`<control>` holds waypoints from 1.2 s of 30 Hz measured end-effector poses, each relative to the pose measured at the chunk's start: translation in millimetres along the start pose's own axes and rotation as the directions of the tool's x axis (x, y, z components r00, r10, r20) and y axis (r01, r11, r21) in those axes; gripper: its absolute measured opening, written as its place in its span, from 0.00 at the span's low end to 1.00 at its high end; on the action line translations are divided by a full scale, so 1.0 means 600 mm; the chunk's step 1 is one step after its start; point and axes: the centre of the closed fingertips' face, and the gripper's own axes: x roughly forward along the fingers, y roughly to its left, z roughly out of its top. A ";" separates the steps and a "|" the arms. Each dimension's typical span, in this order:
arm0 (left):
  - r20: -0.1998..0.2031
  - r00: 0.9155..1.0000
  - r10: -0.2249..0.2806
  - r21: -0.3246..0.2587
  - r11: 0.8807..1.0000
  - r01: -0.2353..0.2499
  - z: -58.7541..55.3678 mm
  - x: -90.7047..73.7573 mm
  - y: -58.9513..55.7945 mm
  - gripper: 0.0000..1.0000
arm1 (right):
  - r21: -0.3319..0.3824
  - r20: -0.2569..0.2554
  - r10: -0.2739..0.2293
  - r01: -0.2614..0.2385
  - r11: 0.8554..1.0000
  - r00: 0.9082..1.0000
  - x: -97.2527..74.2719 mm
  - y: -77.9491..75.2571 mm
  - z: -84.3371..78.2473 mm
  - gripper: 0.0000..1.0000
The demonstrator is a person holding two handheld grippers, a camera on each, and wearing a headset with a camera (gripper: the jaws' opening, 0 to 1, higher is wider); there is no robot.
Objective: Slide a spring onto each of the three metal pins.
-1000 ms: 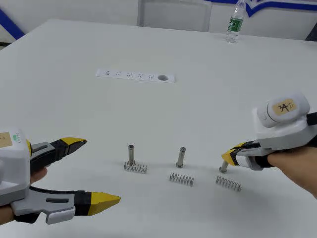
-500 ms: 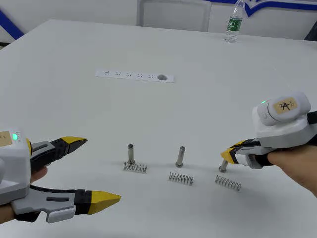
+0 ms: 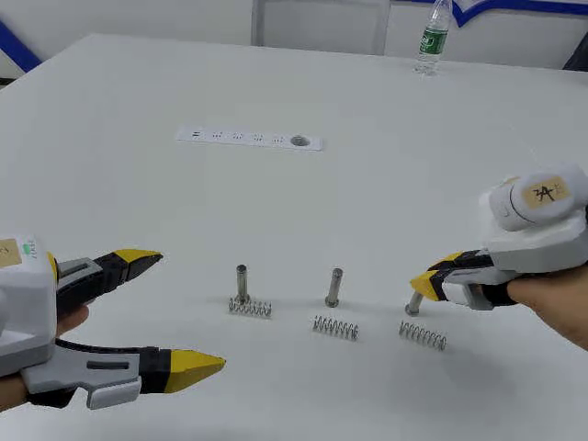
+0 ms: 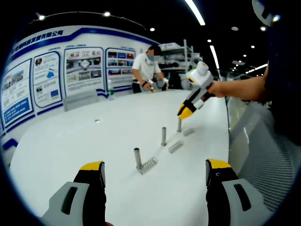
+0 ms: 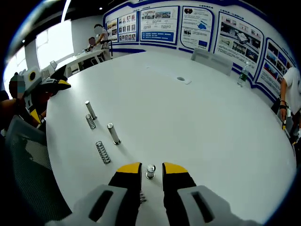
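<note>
Bracketing the rightmost pin [image 3: 414, 303] between narrowed jaws, pinched or not I cannot tell, the right gripper [image 5: 152, 167] hangs at the row's end, the left gripper [image 4: 155, 165] spread wide well apart, while three springs [image 3: 335, 327] lie flat on the white table [image 3: 138, 184], one beside each of the upright pins [image 3: 334, 288].

Three metal pins [image 3: 242, 283] stood between two claws: one nearest the left claw [image 3: 191, 310], a middle pin [image 3: 334, 288], and a third pin [image 3: 414, 305] inside the right claw [image 3: 421, 287]. Three springs [image 3: 250, 308] lay alongside. Far beyond both claws were one power strip [image 3: 248, 139] and one bottle [image 3: 429, 39].
</note>
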 end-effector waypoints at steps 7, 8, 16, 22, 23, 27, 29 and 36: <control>0.000 1.000 0.000 0.000 1.000 0.000 0.001 0.000 0.001 0.90 | -0.020 0.006 0.013 -0.013 1.000 1.000 -0.010 -0.001 -0.005 0.20; 0.000 1.000 0.001 0.001 1.000 -0.001 0.001 0.000 0.001 0.90 | -0.026 0.003 0.020 -0.020 0.999 1.000 -0.011 0.001 -0.007 0.20; -0.001 1.000 0.002 -0.001 1.000 -0.002 0.001 0.000 0.001 0.90 | -0.055 -0.023 0.046 -0.048 0.997 0.999 -0.011 0.008 -0.029 0.21; -0.002 1.000 0.001 -0.001 1.000 -0.001 0.002 0.000 0.001 0.90 | -0.066 -0.062 0.068 -0.072 0.995 0.996 -0.011 0.011 -0.055 0.20; -0.003 1.000 0.002 -0.001 1.000 -0.002 0.001 0.000 0.001 0.90 | -0.067 -0.066 0.069 -0.073 0.995 0.995 -0.011 0.011 -0.058 0.20; -0.003 1.000 0.002 -0.001 1.000 -0.002 0.001 -0.001 0.001 0.90 | -0.082 -0.094 0.096 -0.104 0.991 0.991 -0.008 0.018 -0.074 0.20; -0.003 1.000 0.002 -0.001 1.000 -0.002 0.001 0.000 0.000 0.90 | -0.090 -0.104 0.110 -0.119 0.989 0.989 -0.006 0.023 -0.079 0.20; -0.006 1.000 0.002 0.000 1.000 -0.002 0.001 -0.002 -0.001 0.89 | -0.144 -0.150 0.137 -0.159 0.977 0.979 0.001 0.028 -0.096 0.19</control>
